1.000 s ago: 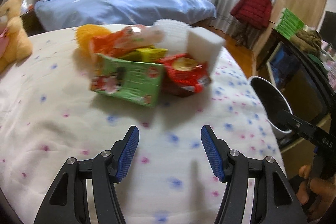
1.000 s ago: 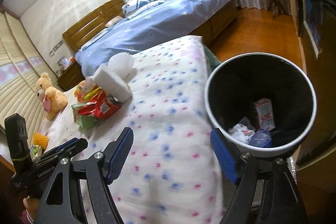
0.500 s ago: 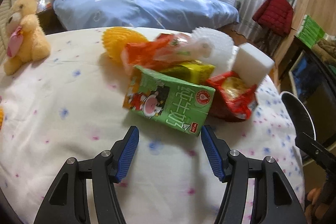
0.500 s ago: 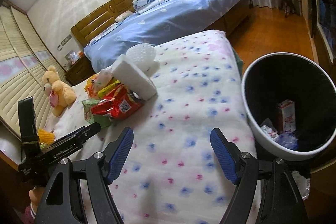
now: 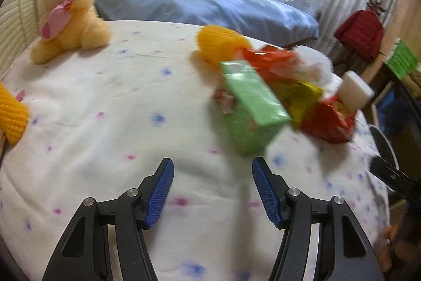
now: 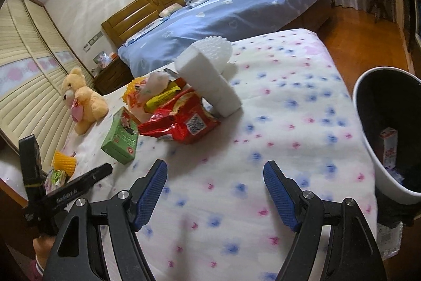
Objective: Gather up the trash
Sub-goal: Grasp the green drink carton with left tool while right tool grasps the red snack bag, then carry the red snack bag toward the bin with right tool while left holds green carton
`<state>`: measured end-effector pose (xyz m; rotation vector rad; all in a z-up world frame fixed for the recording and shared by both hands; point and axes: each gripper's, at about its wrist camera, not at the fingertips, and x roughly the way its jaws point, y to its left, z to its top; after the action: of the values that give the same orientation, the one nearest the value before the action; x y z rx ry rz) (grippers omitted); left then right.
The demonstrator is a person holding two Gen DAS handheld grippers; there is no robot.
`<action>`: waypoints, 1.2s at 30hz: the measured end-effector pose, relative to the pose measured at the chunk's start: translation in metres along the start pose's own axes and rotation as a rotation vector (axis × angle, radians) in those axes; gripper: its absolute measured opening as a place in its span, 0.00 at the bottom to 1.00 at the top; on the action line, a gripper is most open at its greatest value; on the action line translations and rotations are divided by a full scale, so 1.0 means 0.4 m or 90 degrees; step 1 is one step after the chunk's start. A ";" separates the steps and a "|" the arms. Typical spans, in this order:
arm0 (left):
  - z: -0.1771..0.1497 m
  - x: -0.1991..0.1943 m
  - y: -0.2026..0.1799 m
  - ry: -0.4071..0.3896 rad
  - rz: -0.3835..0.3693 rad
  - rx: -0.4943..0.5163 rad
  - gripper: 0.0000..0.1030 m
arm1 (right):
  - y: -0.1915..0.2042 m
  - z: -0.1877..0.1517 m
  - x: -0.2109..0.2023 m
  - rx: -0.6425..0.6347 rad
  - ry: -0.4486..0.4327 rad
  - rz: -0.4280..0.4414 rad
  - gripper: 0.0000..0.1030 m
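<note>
Two pairs of black tongs with ribbed blue pads, left tongs (image 5: 212, 191) and right tongs (image 6: 215, 198), tilt down over the flower-print quilted bed (image 6: 276, 138), both spread apart and empty. Mid-bed lies one trash heap: one green rectangular carton (image 5: 252, 107), one crinkled red foil wrapper (image 6: 181, 123), one yellow wrapper (image 6: 163, 96), one white foam block (image 6: 208, 80). One round white-rimmed black bin (image 6: 368, 146) stands off the bed's right edge.

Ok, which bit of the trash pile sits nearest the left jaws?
The green carton, lying at the front of the pile; the red wrapper and white foam block sit behind it.
</note>
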<state>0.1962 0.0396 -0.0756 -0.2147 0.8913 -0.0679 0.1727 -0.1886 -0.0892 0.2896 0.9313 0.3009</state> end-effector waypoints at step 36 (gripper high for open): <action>0.016 0.030 -0.045 -0.027 -0.021 0.040 0.30 | 0.039 0.009 0.038 -0.003 0.007 0.061 0.08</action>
<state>0.2093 0.0215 -0.0769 -0.1710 0.8430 -0.1209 0.1822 -0.1689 -0.0927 0.3289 0.9294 0.3935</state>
